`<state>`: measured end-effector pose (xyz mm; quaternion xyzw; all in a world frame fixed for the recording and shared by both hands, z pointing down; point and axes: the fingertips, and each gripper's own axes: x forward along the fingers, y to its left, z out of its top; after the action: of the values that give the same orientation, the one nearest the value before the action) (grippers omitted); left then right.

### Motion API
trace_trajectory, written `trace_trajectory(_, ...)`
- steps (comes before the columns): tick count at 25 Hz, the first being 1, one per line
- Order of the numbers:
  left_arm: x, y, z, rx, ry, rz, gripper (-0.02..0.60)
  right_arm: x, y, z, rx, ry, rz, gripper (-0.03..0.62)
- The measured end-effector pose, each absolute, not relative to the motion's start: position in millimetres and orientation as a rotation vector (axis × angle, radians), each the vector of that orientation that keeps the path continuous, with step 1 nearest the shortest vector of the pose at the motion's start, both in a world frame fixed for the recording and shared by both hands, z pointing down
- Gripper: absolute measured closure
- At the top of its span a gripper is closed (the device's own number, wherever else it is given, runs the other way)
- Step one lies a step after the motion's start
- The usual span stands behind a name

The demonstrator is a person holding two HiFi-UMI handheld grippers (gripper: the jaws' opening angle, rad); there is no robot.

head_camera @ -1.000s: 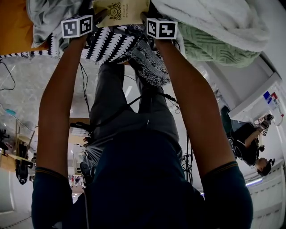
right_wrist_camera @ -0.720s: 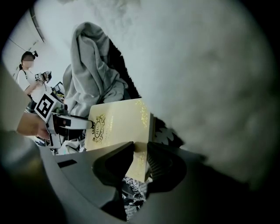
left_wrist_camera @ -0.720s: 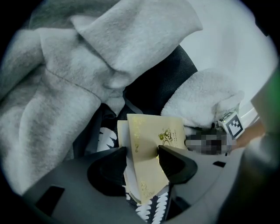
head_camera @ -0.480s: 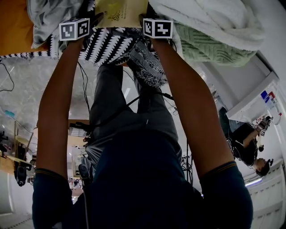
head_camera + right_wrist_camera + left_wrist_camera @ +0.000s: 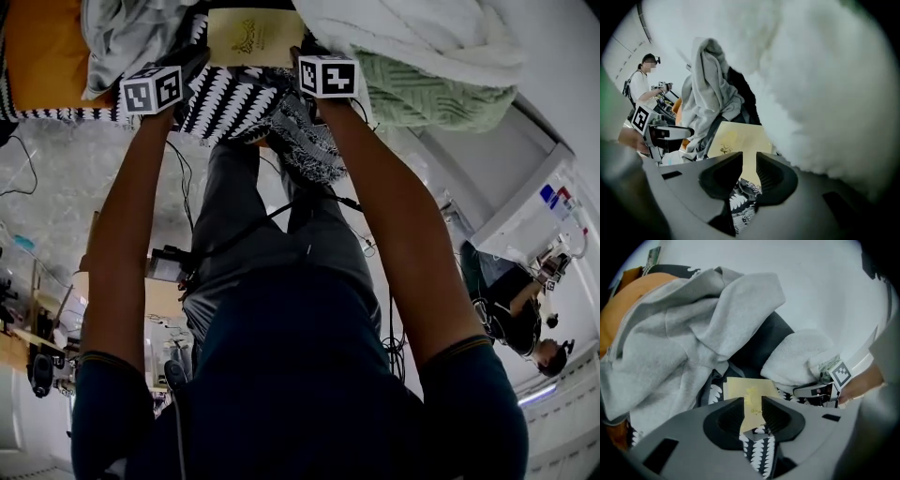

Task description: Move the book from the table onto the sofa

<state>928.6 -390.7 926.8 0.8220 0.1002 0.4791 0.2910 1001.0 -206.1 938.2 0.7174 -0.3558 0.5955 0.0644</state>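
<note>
While the left tongs (image 5: 752,401), jaws just narrowed, and the right tongs (image 5: 749,157) gape empty, the thin pale-yellow book (image 5: 248,36) lies just ahead, midway between them, long axis crosswise.

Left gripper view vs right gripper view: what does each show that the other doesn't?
Left only: the right gripper from outside, marker cube included. Right only: the left gripper from outside, its jaws having just been closing on nothing, plus a standing person. Both: the book on patterned fabric, grey garment, white blanket.
</note>
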Motion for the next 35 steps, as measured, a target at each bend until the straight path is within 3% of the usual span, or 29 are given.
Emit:
trace_trajectory(8,939,-387,805,2.369,0.420,1.053,0.574,995,-249,823,2.316,-1.421,1.582,0.533)
trace_trajectory(14,931,-386,706,2.496,0.474,0.877,0.578,986,-280,706,2.364,-1.709,1.249,0.579)
trace_trajectory(23,915,-370,581,2.670,0.523,0.648,0.578,967,-286,556,2.416,-1.894,0.818,0.580)
trace_trajectory(35,876,-346,509,2.781,0.450,0.588,0.578,937,-228,462,2.392,-1.986,0.580,0.580)
